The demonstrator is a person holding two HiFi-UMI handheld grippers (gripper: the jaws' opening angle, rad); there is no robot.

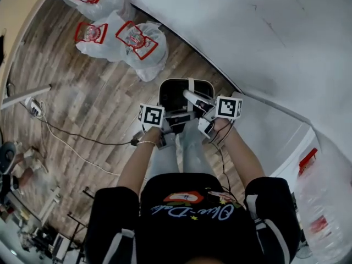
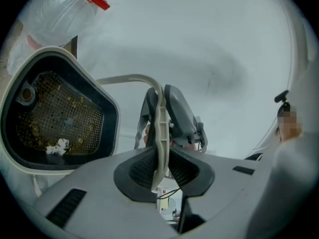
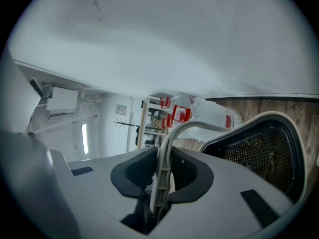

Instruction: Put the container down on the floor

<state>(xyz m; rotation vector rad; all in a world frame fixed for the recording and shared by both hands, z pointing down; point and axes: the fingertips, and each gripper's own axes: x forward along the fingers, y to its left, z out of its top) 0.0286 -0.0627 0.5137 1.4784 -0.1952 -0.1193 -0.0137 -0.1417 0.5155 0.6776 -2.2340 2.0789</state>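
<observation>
The container (image 1: 166, 88) is a white-rimmed bin, black inside, with a mesh insert (image 2: 60, 114) that holds scraps. It has a thin pale bail handle (image 2: 158, 133). In the head view it is just in front of the person's knees, over the wooden floor; I cannot tell whether it touches the floor. Both grippers meet at the handle from opposite sides. My left gripper (image 2: 160, 169) is shut on the handle, pads pressed on the strip. My right gripper (image 3: 162, 171) is shut on the same handle (image 3: 169, 143), with the container (image 3: 266, 153) to its right.
Clear plastic bags with red print (image 1: 131, 40) lie on the wooden floor (image 1: 82, 87) beyond the container. A large white surface (image 1: 264, 37) runs along the right. A cable (image 1: 71, 136) and a power strip (image 1: 34, 108) lie at the left. Another bag (image 1: 324, 202) is at the lower right.
</observation>
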